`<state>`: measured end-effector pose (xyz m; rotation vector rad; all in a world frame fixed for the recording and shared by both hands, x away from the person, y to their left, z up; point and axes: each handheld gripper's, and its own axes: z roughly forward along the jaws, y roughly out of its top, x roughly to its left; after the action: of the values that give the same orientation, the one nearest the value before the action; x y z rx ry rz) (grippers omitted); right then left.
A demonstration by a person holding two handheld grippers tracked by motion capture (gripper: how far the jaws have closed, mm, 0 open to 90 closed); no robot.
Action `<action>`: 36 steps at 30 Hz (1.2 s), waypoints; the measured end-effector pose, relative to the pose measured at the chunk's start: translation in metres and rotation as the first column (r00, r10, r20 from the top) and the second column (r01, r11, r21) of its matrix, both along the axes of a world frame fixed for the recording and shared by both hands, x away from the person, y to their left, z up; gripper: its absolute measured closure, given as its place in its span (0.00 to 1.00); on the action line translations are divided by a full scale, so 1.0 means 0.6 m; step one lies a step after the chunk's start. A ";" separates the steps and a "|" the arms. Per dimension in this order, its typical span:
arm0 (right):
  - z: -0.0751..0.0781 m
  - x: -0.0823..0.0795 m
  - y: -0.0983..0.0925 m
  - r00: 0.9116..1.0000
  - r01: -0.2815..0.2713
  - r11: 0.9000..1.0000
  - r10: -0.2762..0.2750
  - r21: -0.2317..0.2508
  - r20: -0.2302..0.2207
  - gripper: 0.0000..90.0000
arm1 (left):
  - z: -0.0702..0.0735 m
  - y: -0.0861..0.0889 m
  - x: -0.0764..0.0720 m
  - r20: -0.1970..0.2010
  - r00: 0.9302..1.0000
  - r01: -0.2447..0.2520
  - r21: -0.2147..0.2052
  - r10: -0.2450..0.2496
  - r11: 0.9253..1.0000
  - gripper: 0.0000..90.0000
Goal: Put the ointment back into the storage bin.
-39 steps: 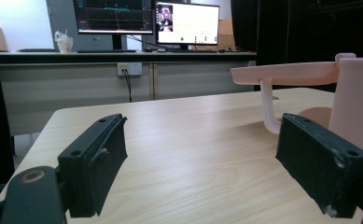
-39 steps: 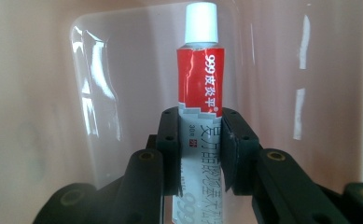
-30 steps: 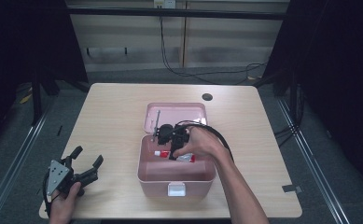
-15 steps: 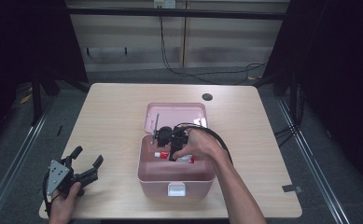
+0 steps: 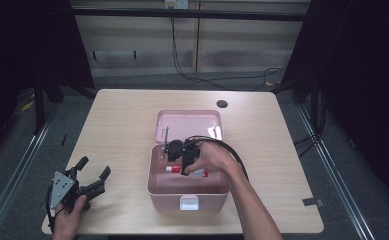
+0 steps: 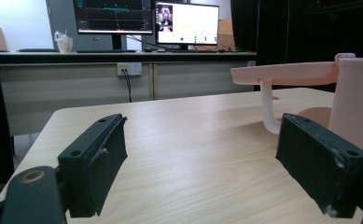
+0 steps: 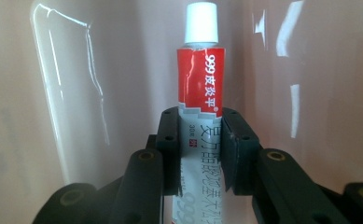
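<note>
At the near left corner of the table [image 5: 117,120], the left gripper [image 5: 89,175] rests close to the edge, jaws spread wide with nothing between them and bare wood ahead. Farther in, the right gripper [image 5: 181,156] dips inside the pink box [image 5: 187,196], walls close on all sides. Its jaws are clenched on a red and white tube [image 7: 200,84]; the right gripper view shows the white cap and print, small from above. The left gripper view catches the box lid [image 6: 286,73] edge-on.
</note>
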<state>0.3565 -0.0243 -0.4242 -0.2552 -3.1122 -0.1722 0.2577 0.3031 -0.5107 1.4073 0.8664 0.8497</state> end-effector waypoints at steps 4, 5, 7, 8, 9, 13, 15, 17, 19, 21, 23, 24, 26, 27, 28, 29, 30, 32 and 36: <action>-0.007 0.000 0.004 1.000 -0.004 1.000 0.004 0.001 -0.001 0.79 | 0.000 0.000 0.000 0.000 1.000 0.000 0.001 0.000 1.000 0.18; -0.009 -0.001 0.005 1.000 0.002 1.000 -0.002 -0.007 -0.001 0.79 | 0.000 0.000 0.000 0.000 1.000 0.000 0.000 0.000 1.000 0.18; -0.013 -0.001 0.007 1.000 -0.008 1.000 0.007 -0.013 -0.005 0.79 | 0.000 0.000 0.000 0.000 1.000 0.001 0.003 -0.001 1.000 0.18; -0.014 -0.001 0.008 1.000 -0.005 1.000 0.005 -0.018 -0.002 0.79 | 0.000 0.000 0.000 0.000 1.000 0.001 0.000 -0.001 1.000 0.18; -0.016 0.000 0.007 1.000 -0.017 1.000 0.017 -0.018 -0.002 0.79 | 0.000 0.000 0.000 0.000 1.000 0.001 0.001 -0.001 1.000 0.18; -0.024 -0.003 0.007 1.000 -0.012 0.999 0.013 -0.033 0.006 0.79 | 0.000 0.000 0.000 0.000 1.000 0.002 0.000 -0.002 1.000 0.18; -0.026 -0.004 0.007 1.000 -0.012 0.999 0.013 -0.033 0.012 0.79 | 0.000 0.000 0.000 0.001 1.000 0.001 -0.003 -0.001 1.000 0.18; -0.029 -0.004 0.008 1.000 -0.015 0.999 0.015 -0.039 0.007 0.79 | 0.000 0.000 0.000 0.000 1.000 0.001 0.001 -0.001 1.000 0.18; -0.033 -0.006 0.009 1.000 -0.016 0.999 0.017 -0.046 0.013 0.79 | 0.000 0.000 0.000 0.000 1.000 0.001 0.003 -0.001 1.000 0.18; -0.033 -0.008 0.011 1.000 -0.021 0.998 0.022 -0.053 0.022 0.79 | 0.000 0.000 0.000 0.000 1.000 0.001 0.000 -0.001 1.000 0.18; -0.035 -0.009 0.011 0.999 -0.021 0.998 0.022 -0.058 0.030 0.79 | 0.000 0.000 0.000 0.000 1.000 0.001 0.000 -0.001 1.000 0.18; -0.036 -0.009 0.012 0.999 -0.019 0.998 0.021 -0.060 0.030 0.79 | 0.000 0.000 0.000 0.000 1.000 0.001 0.000 -0.001 1.000 0.18; -0.038 -0.010 0.012 0.999 -0.019 0.998 0.021 -0.065 0.034 0.79 | 0.000 0.000 0.000 0.000 1.000 0.001 0.000 -0.001 1.000 0.18; -0.040 -0.011 0.013 0.999 -0.019 0.998 0.021 -0.067 0.040 0.79 | 0.000 0.000 0.000 0.000 1.000 0.001 0.000 -0.001 1.000 0.18; -0.041 -0.011 0.014 0.999 -0.021 0.998 0.023 -0.067 0.042 0.79 | 0.000 0.000 0.000 0.000 1.000 0.001 0.000 -0.001 1.000 0.18; -0.042 -0.011 0.014 0.999 -0.021 0.997 0.024 -0.068 0.044 0.79 | 0.000 0.000 0.000 0.000 1.000 0.001 0.000 -0.001 1.000 0.18; -0.042 -0.010 0.015 0.999 -0.020 0.997 0.023 -0.068 0.046 0.79 | 0.000 0.000 0.000 0.000 1.000 0.001 0.001 -0.001 1.000 0.18; -0.042 -0.010 0.015 0.998 -0.019 0.997 0.022 -0.070 0.050 0.79 | 0.000 0.000 0.000 0.000 1.000 0.001 0.000 -0.001 1.000 0.18; -0.042 -0.009 0.014 0.998 -0.012 0.998 0.016 -0.063 0.066 0.79 | 0.000 0.000 0.000 0.000 1.000 0.001 0.002 -0.001 1.000 0.18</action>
<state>0.3510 -0.0160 -0.4491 -0.2329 -3.1888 -0.0844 0.2577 0.3033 -0.5107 1.4094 0.8655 0.8501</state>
